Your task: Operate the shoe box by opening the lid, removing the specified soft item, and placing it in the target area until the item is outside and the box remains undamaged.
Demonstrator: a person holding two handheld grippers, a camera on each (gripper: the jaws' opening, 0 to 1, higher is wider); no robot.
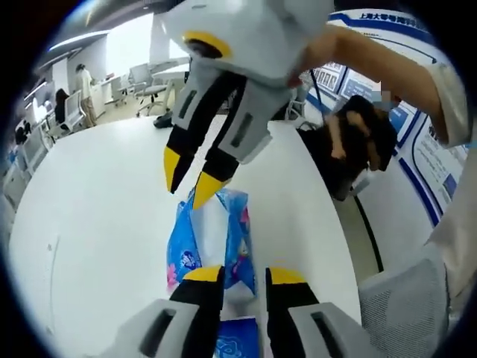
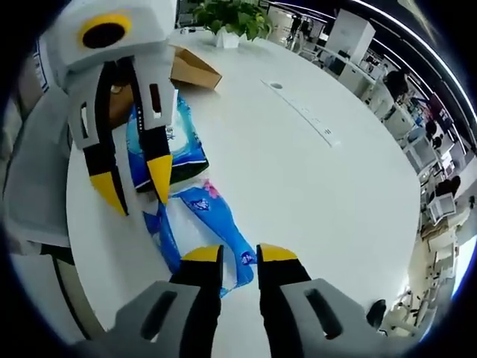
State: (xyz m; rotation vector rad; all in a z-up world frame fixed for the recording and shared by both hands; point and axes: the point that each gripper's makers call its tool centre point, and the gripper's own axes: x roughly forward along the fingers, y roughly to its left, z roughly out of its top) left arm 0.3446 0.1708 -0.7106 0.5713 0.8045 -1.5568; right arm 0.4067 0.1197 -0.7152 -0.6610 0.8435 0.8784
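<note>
Right gripper view: white table (image 2: pixel 313 186).

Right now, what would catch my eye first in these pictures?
Probably the blue tissue pack stretched over the white table between two yellow-tipped grippers: the left gripper at one end, the right gripper at the other. In the right gripper view, a brown cardboard box lies behind them, near a potted plant.

a broad white table (image 2: pixel 313 171) fills an open-plan office, a potted plant (image 2: pixel 237 19) at its far end. office chairs (image 1: pixel 141 80) stand near bright windows; blue-and-white posters (image 1: pixel 432 149) line one wall.
</note>
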